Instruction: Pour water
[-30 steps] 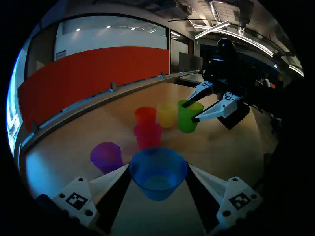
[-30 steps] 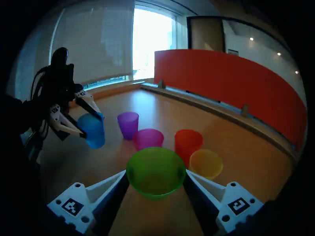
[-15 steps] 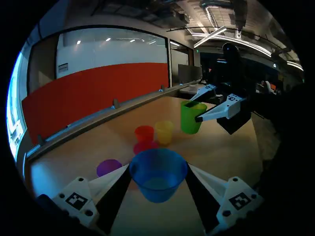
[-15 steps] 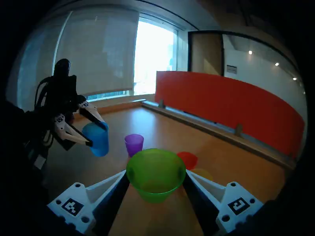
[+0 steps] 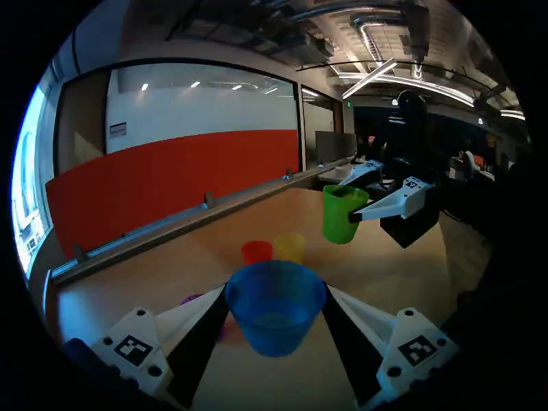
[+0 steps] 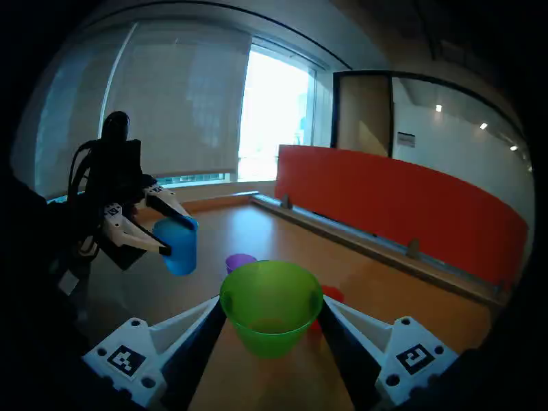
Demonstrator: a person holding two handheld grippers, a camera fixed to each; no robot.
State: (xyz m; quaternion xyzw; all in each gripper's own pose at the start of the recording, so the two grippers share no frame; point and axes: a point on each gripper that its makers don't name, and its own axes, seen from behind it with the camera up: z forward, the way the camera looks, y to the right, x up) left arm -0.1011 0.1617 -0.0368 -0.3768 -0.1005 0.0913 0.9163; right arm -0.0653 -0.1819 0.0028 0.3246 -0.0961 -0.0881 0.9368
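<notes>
Left gripper view: left gripper (image 5: 275, 293) clamping blue cup (image 5: 275, 325), water pooling inside | right gripper (image 6: 271, 303) clamping green cup (image 6: 271, 332) | both hanging over wooden table (image 5: 198, 257)

Left tool (image 5: 274, 293) gripping, held level, right tool (image 6: 271, 303) likewise, both aloft

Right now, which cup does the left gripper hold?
The blue cup, in the left gripper. The green cup is in the right gripper; red cup and yellow cup stand on the table.

Wooden table (image 5: 383, 270) holds red cup (image 5: 257, 251) and yellow cup (image 5: 290, 246) (side by side).
</notes>
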